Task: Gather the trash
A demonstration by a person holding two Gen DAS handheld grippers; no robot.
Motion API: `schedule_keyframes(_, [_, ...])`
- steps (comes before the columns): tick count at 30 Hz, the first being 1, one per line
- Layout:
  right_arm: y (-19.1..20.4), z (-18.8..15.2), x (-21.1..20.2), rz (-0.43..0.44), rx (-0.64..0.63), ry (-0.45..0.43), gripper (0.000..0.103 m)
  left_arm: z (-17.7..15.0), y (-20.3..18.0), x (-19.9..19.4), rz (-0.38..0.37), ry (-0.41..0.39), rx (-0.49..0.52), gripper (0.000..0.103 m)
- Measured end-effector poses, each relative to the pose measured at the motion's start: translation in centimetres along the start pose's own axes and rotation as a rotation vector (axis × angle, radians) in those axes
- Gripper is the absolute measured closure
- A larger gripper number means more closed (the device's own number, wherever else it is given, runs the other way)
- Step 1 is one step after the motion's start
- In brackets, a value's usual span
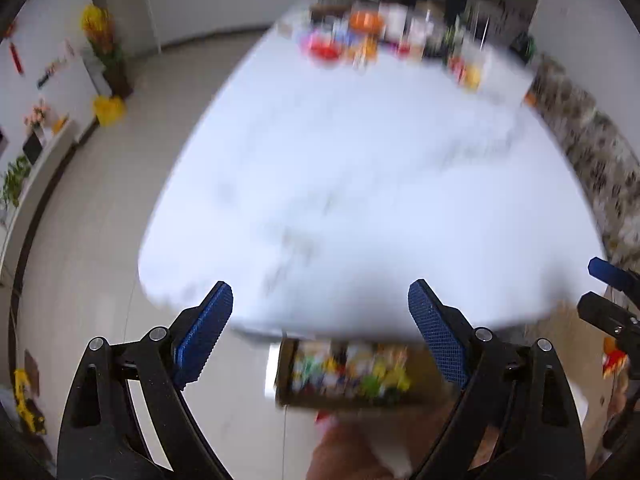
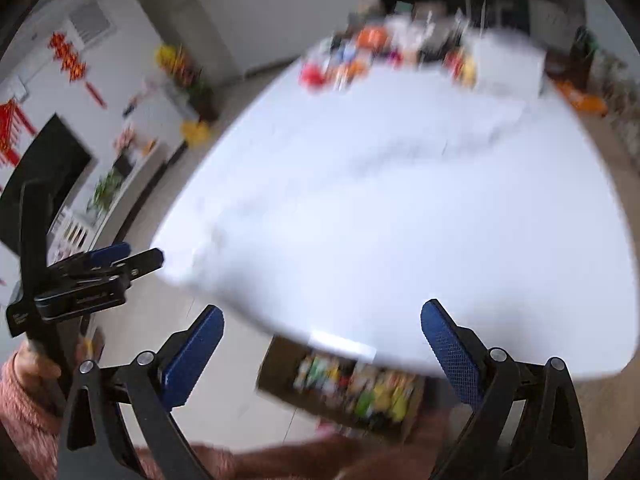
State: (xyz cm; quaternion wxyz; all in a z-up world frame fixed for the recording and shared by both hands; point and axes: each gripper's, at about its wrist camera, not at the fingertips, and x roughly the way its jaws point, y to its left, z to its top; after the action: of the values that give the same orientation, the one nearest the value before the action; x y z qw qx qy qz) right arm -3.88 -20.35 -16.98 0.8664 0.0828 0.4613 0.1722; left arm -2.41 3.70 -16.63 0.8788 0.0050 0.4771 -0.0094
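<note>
Both views are motion-blurred. A cardboard box (image 1: 348,376) full of colourful trash sits on the floor below the near edge of the white marble table (image 1: 360,200). It also shows in the right wrist view (image 2: 352,388). My left gripper (image 1: 320,312) is open and empty above the table's near edge. My right gripper (image 2: 320,332) is open and empty, also over the near edge. The left gripper shows at the left of the right wrist view (image 2: 120,264). The right gripper's tip shows at the far right of the left wrist view (image 1: 608,292).
Several blurred jars, packets and bottles (image 1: 380,36) crowd the table's far end. A patterned rug (image 1: 592,152) lies to the right. A sideboard with flowers (image 1: 100,40) and plants lines the left wall. A yellow bag (image 1: 108,110) sits on the floor.
</note>
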Motion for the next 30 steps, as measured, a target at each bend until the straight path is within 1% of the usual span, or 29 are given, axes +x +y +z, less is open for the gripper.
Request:
schedule_keyframes(2, [-0.5,2.9,-2.0,-0.06,-0.027,-0.082,0.006,2.4,-1.4,-1.3,0.013,-0.063,0.004,0.016])
schedule_keyframes(3, [-0.6,4.2,-2.8,-0.084,-0.037,-0.115,0.006,3.9,-2.2,-2.0,0.007,-0.094,0.0,0.016])
schedule_keyframes(4, [-0.7,5.4,-3.5,-0.098,-0.047,-0.145,0.006,5.1,-2.9,-2.7,-0.008,-0.125,-0.005,0.016])
schedule_keyframes(6, [-1.1,7.3,-4.9,-0.117,-0.059,-0.206,0.006,7.1,-4.3,-3.8,-0.011,-0.174,-0.002,0.016])
schedule_keyframes(10, [-1.0,9.7,-6.8,-0.166,-0.069,-0.27,0.006,10.4,-6.7,-6.1,-0.013,-0.258,0.011,0.016])
schedule_keyframes(12, [-0.9,10.7,-7.9,-0.175,-0.068,-0.298,0.006,11.7,-7.5,-7.1,-0.007,-0.309,0.018,0.016])
schedule_keyframes(14, [-1.1,11.5,-8.8,-0.18,-0.065,-0.32,0.006,12.5,-8.1,-8.0,0.007,-0.342,0.017,0.016])
schedule_keyframes(16, [-0.9,11.8,-9.5,-0.183,-0.065,-0.347,0.006,13.3,-8.2,-8.5,0.001,-0.358,0.02,0.016])
schedule_keyframes(18, [-0.8,12.0,-10.1,-0.211,-0.073,-0.373,0.006,13.8,-8.4,-8.9,0.003,-0.371,0.023,0.016])
schedule_keyframes(23, [-0.7,12.6,-11.6,-0.239,-0.086,-0.427,0.006,14.4,-8.4,-9.4,0.006,-0.391,0.033,0.016])
schedule_keyframes(30, [-1.0,12.8,-11.7,-0.24,-0.064,-0.439,0.006,14.7,-8.5,-9.6,0.02,-0.407,0.038,0.016])
